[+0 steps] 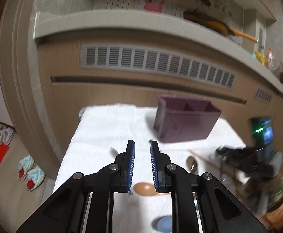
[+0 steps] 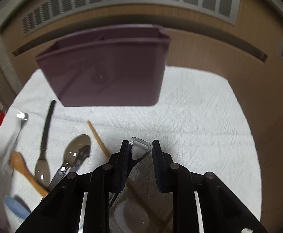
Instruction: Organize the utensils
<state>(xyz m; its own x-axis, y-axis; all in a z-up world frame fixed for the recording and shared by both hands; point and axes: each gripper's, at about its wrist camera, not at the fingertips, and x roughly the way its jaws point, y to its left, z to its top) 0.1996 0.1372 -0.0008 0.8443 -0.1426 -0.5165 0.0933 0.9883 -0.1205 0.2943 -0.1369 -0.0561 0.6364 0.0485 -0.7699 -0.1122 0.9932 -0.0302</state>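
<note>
Barely started: purple holder [image 2: 106,71] looks empty, spoons [image 2: 77,151] lie on the cloth [image 2: 199,126]; right gripper [image 2: 140,151] pinches a metal handle [image 2: 139,149], left gripper [image 1: 142,155] narrow, empty.

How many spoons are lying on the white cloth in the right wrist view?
4, maybe more hidden under the fingers. Large metal spoon centre-left; black-handled spoon beside it; wooden spoon crossing beneath; small metal spoon far left. The blue piece at lower left is unclear.

My right gripper [image 1: 238,155] is motion-smeared in the left view. Blue spoon [image 2: 17,207] is cut by the frame edge; white spoon [image 2: 131,217] sits half-hidden under my fingers.
</note>
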